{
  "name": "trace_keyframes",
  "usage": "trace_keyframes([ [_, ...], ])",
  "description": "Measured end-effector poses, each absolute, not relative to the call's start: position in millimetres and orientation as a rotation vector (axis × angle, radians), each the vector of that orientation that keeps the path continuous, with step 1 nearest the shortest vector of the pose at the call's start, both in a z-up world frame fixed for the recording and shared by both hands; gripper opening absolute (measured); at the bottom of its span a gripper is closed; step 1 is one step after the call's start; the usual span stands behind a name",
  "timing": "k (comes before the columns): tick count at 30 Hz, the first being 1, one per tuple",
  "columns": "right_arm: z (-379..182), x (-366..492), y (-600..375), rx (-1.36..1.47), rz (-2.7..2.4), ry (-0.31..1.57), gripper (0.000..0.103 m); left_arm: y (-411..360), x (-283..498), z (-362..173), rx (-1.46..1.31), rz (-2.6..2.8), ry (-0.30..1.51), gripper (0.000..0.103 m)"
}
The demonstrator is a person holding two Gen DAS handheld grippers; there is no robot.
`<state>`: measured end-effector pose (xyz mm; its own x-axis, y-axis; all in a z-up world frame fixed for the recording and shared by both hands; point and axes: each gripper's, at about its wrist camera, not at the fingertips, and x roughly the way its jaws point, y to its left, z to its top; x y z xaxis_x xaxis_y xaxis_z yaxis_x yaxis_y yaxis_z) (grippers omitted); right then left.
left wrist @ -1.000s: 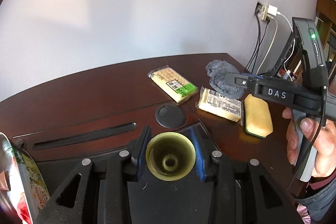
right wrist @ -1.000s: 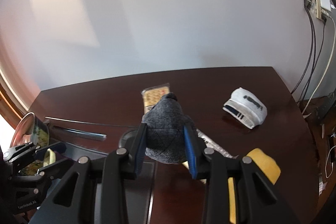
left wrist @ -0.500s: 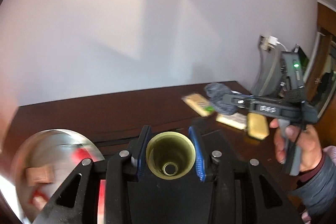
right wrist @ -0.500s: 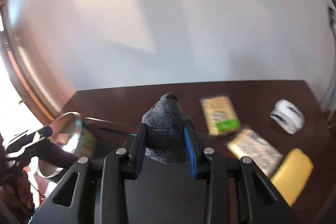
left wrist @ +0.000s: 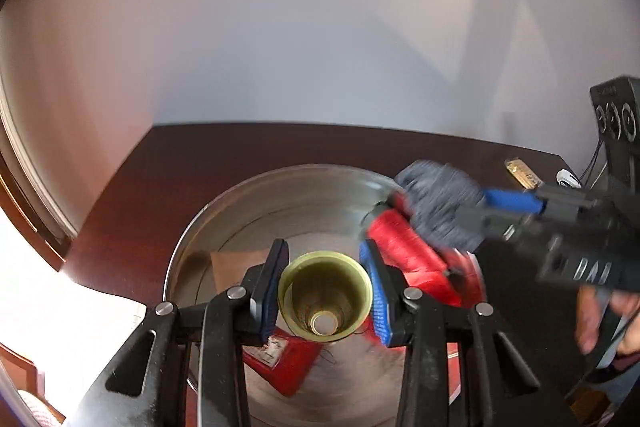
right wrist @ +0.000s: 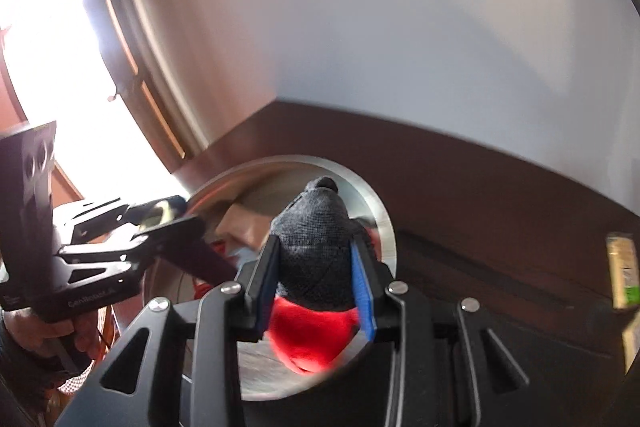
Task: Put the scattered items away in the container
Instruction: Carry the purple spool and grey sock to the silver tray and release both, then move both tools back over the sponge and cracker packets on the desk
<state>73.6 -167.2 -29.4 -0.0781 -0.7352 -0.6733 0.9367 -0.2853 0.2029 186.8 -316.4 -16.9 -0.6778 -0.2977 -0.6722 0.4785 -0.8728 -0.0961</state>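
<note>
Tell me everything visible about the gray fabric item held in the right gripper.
The gray fabric item is a soft, bunched lump of dark gray knit with a fine dotted weave, possibly a sock or cloth. The right gripper is shut on it, blue pads pressing its two sides, the rounded top bulging past the fingertips. In the left wrist view it hangs over the rim of the metal bowl, above red packaging. Blur hides whether it touches that.
</note>
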Motion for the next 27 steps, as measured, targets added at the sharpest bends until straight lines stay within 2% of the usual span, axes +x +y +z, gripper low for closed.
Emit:
trace_keyframes([
  [5, -61, 93, -206, 0.856, -1.663, 0.433, 0.034, -330, 185, -34, 0.980, -2.523, 0.406, 0.040],
  [10, -78, 89, -216, 0.891, -1.666, 0.441, 0.041, -331, 188, -36, 0.966, -2.519, 0.375, 0.042],
  [12, -78, 89, -215, 0.883, -1.663, 0.428, 0.041, -329, 192, -34, 0.948, -2.509, 0.346, 0.054],
  [14, -74, 92, -210, 0.867, -1.668, 0.407, 0.047, -329, 197, -31, 0.920, -2.497, 0.336, 0.072],
  [15, -71, 92, -208, 0.862, -1.669, 0.395, 0.047, -328, 200, -29, 0.907, -2.495, 0.341, 0.076],
  [19, -62, 97, -199, 0.837, -1.679, 0.356, 0.053, -329, 211, -19, 0.859, -2.483, 0.369, 0.079],
  [22, -55, 96, -184, 0.821, -1.694, 0.313, 0.054, -331, 220, -9, 0.808, -2.476, 0.396, 0.080],
  [24, -51, 93, -166, 0.821, -1.707, 0.263, 0.054, -334, 225, -4, 0.772, -2.472, 0.431, 0.086],
  [27, -46, 88, -131, 0.820, -1.733, 0.183, 0.057, -327, 230, 1, 0.735, -2.514, 0.478, 0.086],
])
